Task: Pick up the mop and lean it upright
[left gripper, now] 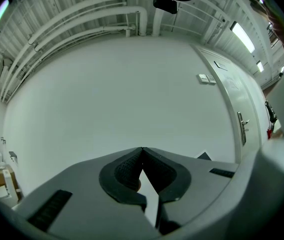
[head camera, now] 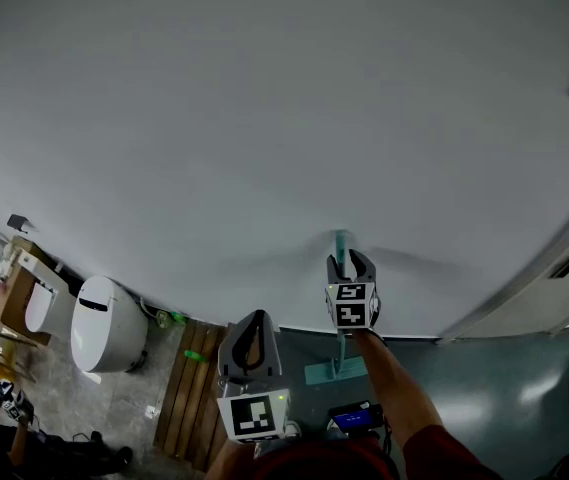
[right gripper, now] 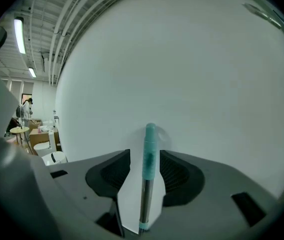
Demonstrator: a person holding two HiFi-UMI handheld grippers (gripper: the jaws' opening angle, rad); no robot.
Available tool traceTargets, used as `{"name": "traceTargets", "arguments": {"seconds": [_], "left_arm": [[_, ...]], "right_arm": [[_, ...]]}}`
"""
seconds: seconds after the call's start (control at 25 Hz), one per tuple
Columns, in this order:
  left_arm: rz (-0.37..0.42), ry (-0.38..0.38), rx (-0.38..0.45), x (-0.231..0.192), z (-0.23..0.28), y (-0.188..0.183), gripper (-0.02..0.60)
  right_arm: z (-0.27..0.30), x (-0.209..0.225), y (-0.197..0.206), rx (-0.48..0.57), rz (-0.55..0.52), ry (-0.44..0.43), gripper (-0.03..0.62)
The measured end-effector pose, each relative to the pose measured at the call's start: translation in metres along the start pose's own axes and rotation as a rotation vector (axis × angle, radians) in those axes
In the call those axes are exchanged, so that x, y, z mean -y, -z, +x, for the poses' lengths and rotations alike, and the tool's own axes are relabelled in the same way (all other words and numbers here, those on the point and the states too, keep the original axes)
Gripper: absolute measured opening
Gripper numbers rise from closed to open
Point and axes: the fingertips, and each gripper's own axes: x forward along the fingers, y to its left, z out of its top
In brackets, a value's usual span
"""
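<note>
The mop stands upright with its teal-capped handle leaning on the white wall, and its teal head rests on the floor below. My right gripper is open around the upper handle. In the right gripper view the handle rises between the two pads with a gap on each side. My left gripper hangs to the left of the mop, apart from it. Its tips meet with nothing between them.
A white toilet stands at the left by the wall, with wooden slats and a green bottle beside it. Boxes and clutter fill the far left. A door shows in the wall at the right.
</note>
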Motion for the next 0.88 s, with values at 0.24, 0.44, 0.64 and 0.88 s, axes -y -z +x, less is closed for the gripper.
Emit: {"name": "traceTargets", "arguments": {"seconds": [0.24, 0.44, 0.64, 0.88], "left_arm": [[0.010, -0.005, -0.005, -0.002, 0.004, -0.001, 0.014], [0.010, -0.011, -0.016, -0.002, 0.007, 0.003, 0.014], [0.006, -0.018, -0.021, -0.003, 0.007, 0.003, 0.014], [0.009, -0.029, -0.030, -0.003, 0.007, 0.011, 0.014]], "right_arm": [[0.015, 0.008, -0.001, -0.023, -0.005, 0.014, 0.179], [0.025, 0.007, 0.004, -0.032, -0.002, -0.001, 0.179], [0.030, 0.007, 0.002, -0.046, -0.038, 0.005, 0.179], [0.035, 0.012, 0.008, -0.049, -0.043, 0.031, 0.124]]}}
